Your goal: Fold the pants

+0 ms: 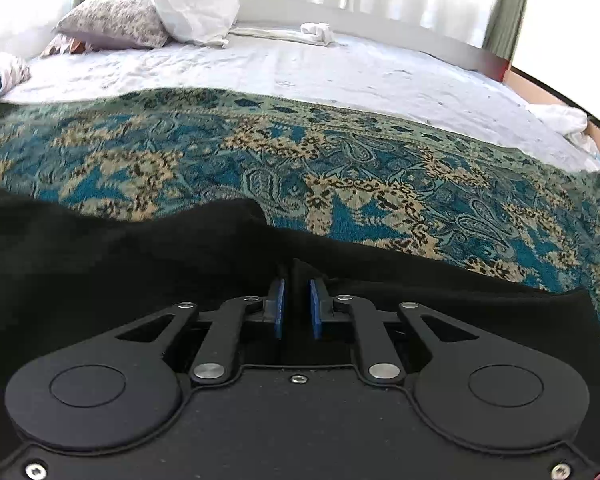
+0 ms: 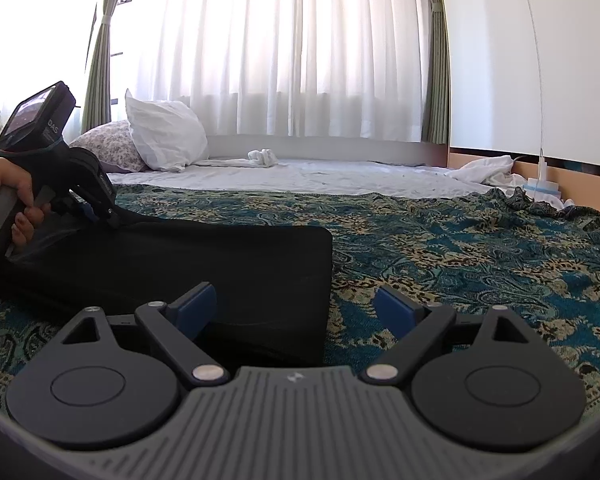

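The black fabric pants (image 2: pixel 204 264) lie flat on the teal and tan paisley bedspread (image 2: pixel 460 256) that covers the near part of the bed, one squared end reaching out toward the middle of the cover. The left gripper (image 1: pixel 298 300) has its 2 blue-padded jaws drawn nearly together on a raised ridge of the dark cloth that stands between them, so it appears to be pinching the pants at an edge; the person's hand (image 2: pixel 14 196) grips its handle, seen in the right wrist view. The right gripper (image 2: pixel 294 312) hangs just above the bedspread with its jaws spread wide and nothing held, the squared end of the pants lying ahead of and partly between them, nearer the left jaw. The step in hand looks like securing 2 matching corners before a fold. To do it well, the right jaws should probably slide onto the cloth edge and catch every layer, and both grips should then lift evenly so the fabric stays smooth and the edges meet.
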A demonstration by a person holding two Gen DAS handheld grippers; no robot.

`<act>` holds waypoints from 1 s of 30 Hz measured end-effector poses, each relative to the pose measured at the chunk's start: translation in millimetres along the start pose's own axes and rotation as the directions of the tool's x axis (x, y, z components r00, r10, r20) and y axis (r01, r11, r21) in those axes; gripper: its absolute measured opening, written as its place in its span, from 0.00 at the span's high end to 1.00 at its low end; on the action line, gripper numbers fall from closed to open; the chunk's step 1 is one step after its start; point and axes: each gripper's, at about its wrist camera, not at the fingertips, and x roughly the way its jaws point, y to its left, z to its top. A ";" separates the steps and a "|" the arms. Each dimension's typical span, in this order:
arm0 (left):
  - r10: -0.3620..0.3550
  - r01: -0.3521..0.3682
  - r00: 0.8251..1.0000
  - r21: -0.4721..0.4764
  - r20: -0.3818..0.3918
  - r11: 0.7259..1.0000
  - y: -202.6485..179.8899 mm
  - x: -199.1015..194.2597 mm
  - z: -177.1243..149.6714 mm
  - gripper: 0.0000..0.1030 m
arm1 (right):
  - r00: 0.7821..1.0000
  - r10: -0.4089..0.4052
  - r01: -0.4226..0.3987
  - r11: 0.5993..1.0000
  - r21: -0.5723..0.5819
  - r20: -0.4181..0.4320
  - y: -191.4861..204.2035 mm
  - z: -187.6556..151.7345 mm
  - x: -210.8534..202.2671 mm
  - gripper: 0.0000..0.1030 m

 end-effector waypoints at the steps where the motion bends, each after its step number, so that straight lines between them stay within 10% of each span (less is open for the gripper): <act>1: 0.004 -0.004 1.000 0.012 0.003 1.000 -1.0 1.3 1.6 0.87 | 1.000 0.000 0.000 1.000 0.002 -0.001 -0.3 0.3 1.0 0.08; 11: 0.037 -0.038 0.999 0.054 0.021 0.998 -4.3 2.7 3.4 0.75 | 1.000 -0.005 0.005 1.000 0.007 -0.005 -0.4 0.0 2.3 0.08; 30: 0.014 -0.009 0.996 -0.058 0.086 0.998 30.6 -117.1 -98.3 0.05 | 1.000 -0.017 0.017 1.000 0.020 -0.009 3.5 -1.5 5.7 0.00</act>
